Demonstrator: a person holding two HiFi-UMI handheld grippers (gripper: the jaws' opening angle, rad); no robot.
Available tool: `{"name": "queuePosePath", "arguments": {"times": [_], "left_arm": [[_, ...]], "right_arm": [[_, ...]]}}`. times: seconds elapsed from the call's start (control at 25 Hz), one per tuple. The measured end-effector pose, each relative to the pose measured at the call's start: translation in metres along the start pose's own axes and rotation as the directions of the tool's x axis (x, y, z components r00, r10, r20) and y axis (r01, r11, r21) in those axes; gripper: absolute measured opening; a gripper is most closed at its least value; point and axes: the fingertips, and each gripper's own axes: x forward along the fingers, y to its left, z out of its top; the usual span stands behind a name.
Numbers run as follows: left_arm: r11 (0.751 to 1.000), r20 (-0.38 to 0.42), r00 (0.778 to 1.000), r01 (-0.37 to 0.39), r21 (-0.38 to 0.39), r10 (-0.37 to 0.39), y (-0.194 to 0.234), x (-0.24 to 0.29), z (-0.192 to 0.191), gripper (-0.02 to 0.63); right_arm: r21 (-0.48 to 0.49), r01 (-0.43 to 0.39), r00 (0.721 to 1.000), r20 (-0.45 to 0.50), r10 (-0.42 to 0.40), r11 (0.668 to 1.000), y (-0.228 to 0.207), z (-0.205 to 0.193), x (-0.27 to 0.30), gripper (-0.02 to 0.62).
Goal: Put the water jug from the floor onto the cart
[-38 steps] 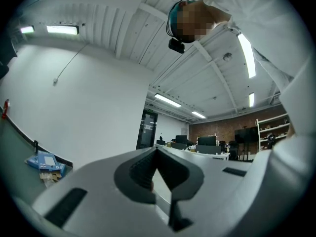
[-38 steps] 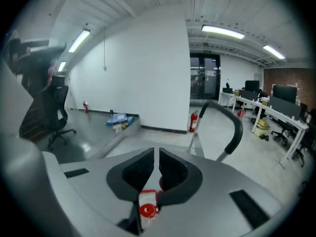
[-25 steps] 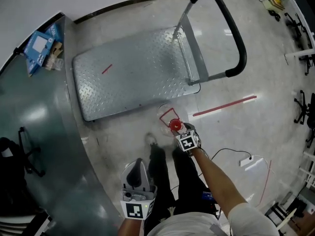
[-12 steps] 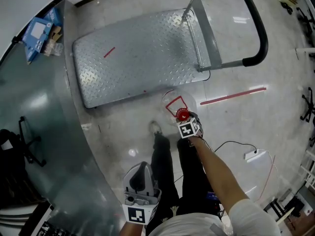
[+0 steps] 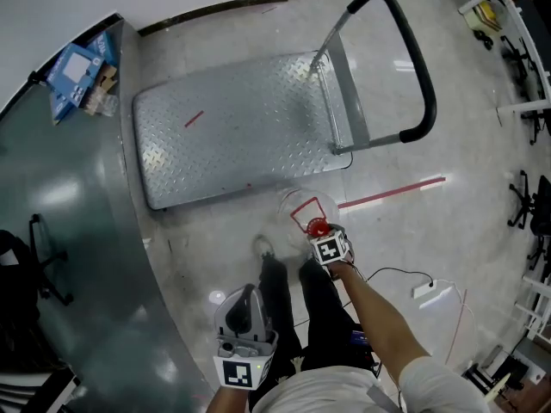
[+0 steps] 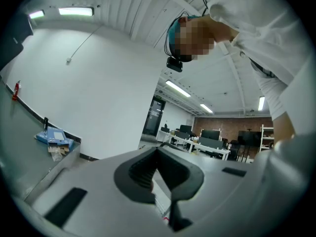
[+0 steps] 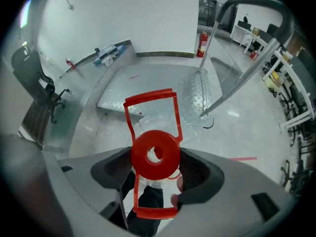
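While jug (image 5: 297, 209) stands on floor (image 5: 430, 231) beside cart (image 5: 232, 136), right gripper (image 7: 157, 168) fingers straddle its cap (image 7: 154, 154), wide apart, not gripping; left gripper (image 6: 159, 171) fingers together, empty. Next: clamp, lift.

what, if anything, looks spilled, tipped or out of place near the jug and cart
Nothing stands out. The water jug stands upright on the floor beside the cart, red cap on, no puddle around it. The cart's deck looks flat and undamaged.
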Motion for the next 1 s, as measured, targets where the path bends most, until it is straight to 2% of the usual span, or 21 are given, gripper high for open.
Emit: {"name": "queuePosePath", "arguments": {"times": [0.2,0.32,0.48,0.6,0.72,0.84,1.0], "left_arm": [[0.999,0.091,0.995,0.043,-0.021,-0.041,-0.004,0.021,0.054,0.003],[0.996,0.120,0.990,0.082,-0.030,-0.078,-0.012,0.024,0.083,0.005],[0.990,0.143,0.981,0.134,-0.031,-0.128,-0.017,0.040,0.105,0.003],[0.989,0.169,0.974,0.151,0.000,-0.149,-0.022,0.058,0.121,0.005],[0.990,0.197,0.970,0.138,0.024,-0.140,-0.023,0.079,0.133,0.003],[0.995,0.221,0.970,0.103,0.012,-0.103,-0.022,0.108,0.142,0.003],[0.998,0.224,0.973,0.053,0.030,-0.058,-0.020,0.148,0.157,0.003]], "right_arm": [[0.014,-0.002,1.000,0.015,0.001,1.000,-0.014,0.041,-0.090,0.299],[0.025,0.004,0.999,0.036,-0.005,1.000,-0.015,0.059,-0.141,0.299],[0.023,0.026,0.995,0.100,-0.028,0.999,-0.022,0.095,-0.178,0.299],[0.030,0.044,0.990,0.135,-0.048,0.999,-0.036,0.117,-0.191,0.299],[0.028,0.055,0.986,0.157,-0.059,0.998,-0.053,0.141,-0.195,0.299],[0.007,0.032,0.987,0.155,-0.033,0.999,-0.068,0.165,-0.191,0.299],[-0.064,0.027,0.984,0.180,-0.015,0.998,-0.083,0.202,-0.192,0.299]]}}
